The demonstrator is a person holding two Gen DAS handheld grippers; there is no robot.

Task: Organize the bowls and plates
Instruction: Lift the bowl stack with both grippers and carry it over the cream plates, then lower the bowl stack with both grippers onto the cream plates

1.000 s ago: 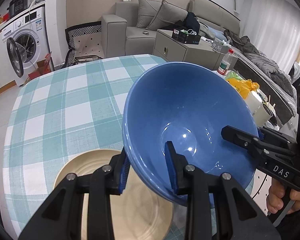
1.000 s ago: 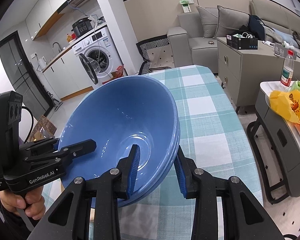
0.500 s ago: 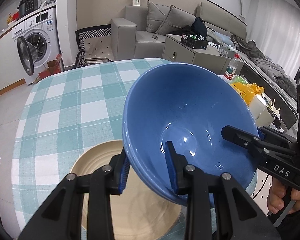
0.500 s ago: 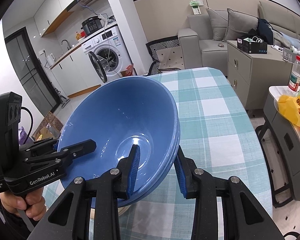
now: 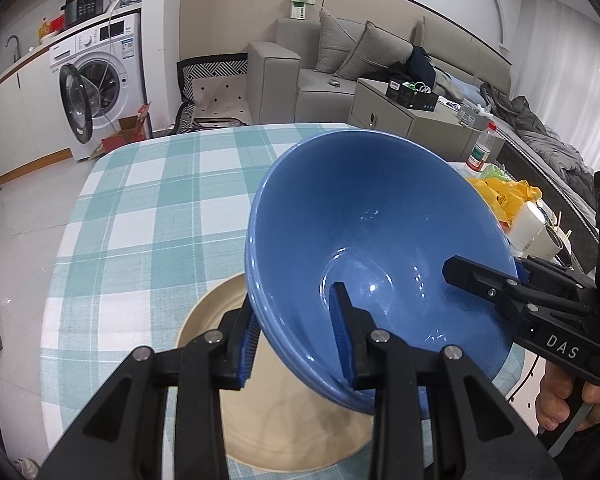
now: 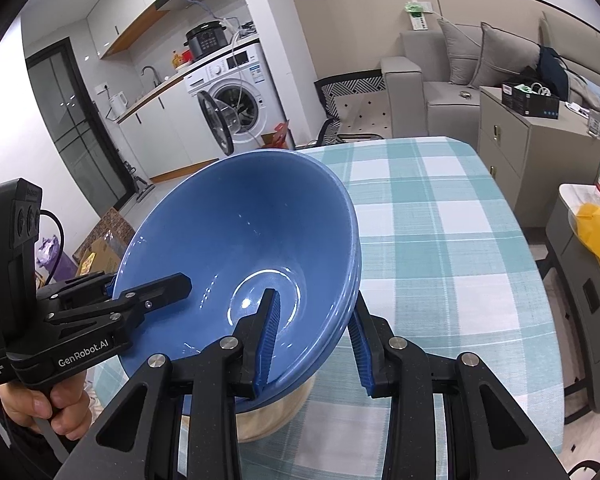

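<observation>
While both pinch the blue bowl (image 5: 364, 232) rim | left gripper (image 5: 296, 338) GenRobot.AI | right gripper (image 6: 314, 338) DAS

Even, bright indoor light fills both wrist views, with window glare whitening the curtains (image 5: 572, 52) at the right edge; small highlights glint inside the blue bowl (image 5: 380, 240). Fisheye curvature bends walls and floor toward black rounded corners; focus is sharp throughout, shadows soft and faint.
</observation>
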